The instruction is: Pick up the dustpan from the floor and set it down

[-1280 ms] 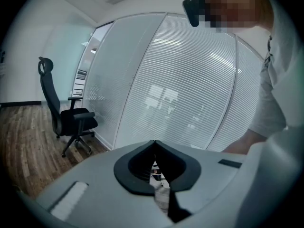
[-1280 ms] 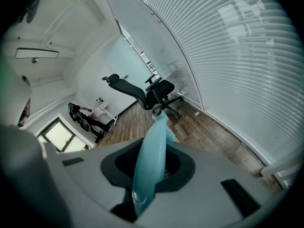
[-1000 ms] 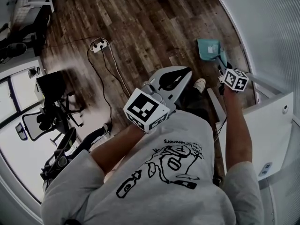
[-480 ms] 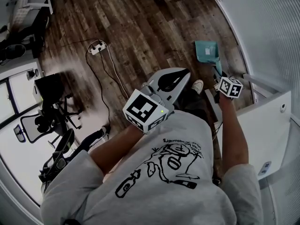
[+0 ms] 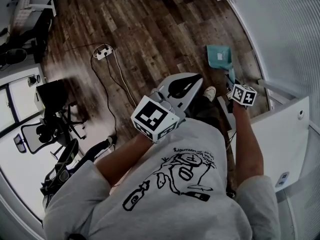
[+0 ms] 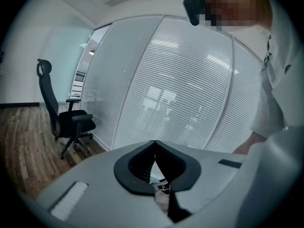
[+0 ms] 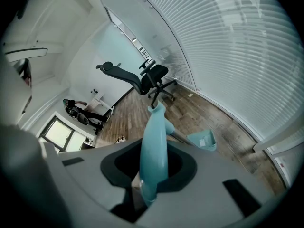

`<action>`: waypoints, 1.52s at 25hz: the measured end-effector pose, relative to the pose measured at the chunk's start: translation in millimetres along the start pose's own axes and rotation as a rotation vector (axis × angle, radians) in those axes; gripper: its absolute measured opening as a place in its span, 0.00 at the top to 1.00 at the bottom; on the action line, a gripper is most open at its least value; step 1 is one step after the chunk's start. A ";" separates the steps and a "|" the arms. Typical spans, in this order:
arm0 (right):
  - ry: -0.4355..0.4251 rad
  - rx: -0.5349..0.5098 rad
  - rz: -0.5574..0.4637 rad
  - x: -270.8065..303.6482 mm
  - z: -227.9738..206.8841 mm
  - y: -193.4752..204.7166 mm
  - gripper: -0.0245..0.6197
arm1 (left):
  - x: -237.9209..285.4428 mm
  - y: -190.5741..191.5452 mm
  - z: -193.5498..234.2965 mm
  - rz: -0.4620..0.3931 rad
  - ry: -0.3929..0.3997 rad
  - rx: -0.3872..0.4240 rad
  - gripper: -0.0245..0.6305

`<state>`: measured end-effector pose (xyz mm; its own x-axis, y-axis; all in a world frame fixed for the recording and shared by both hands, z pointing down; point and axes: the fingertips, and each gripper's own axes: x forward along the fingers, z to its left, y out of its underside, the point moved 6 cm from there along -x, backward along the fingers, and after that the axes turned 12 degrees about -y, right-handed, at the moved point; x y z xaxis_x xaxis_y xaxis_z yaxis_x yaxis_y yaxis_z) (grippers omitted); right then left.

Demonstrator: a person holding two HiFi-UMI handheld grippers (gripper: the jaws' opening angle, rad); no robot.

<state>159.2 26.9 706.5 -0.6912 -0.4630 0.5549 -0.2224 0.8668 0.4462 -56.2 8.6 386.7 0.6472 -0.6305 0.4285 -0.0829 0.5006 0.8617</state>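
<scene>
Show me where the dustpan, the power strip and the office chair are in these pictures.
dustpan (image 5: 219, 57), head view, on its teal pan.
power strip (image 5: 103, 49), head view, on its white body.
office chair (image 6: 76, 121), left gripper view, on its seat.

Dark wood-plank floor (image 5: 150, 29) with white power strip (image 5: 105, 49), trailing cable (image 5: 106, 94), office chair (image 7: 142, 80) and teal dustpan (image 5: 220, 56)
</scene>
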 end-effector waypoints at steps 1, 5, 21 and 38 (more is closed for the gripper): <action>0.000 0.002 0.002 0.3 0.4 0.9 0.89 | -0.7 0.2 0.2 0.000 0.000 0.000 0.96; -0.002 0.014 0.006 0.8 2.9 3.4 0.84 | -2.8 0.7 0.3 0.002 -0.002 0.000 0.96; 0.050 0.022 0.099 0.6 0.6 29.0 0.72 | -9.0 5.0 -7.0 -0.003 -0.004 0.000 0.96; 0.101 0.048 0.151 -8.2 5.9 52.2 0.61 | -15.7 4.5 -16.3 -0.020 -0.006 0.008 0.96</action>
<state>149.2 77.0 721.1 -0.6469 -0.3415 0.6819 -0.1560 0.9345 0.3200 -54.4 30.4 379.5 0.6443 -0.6436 0.4130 -0.0764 0.4832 0.8722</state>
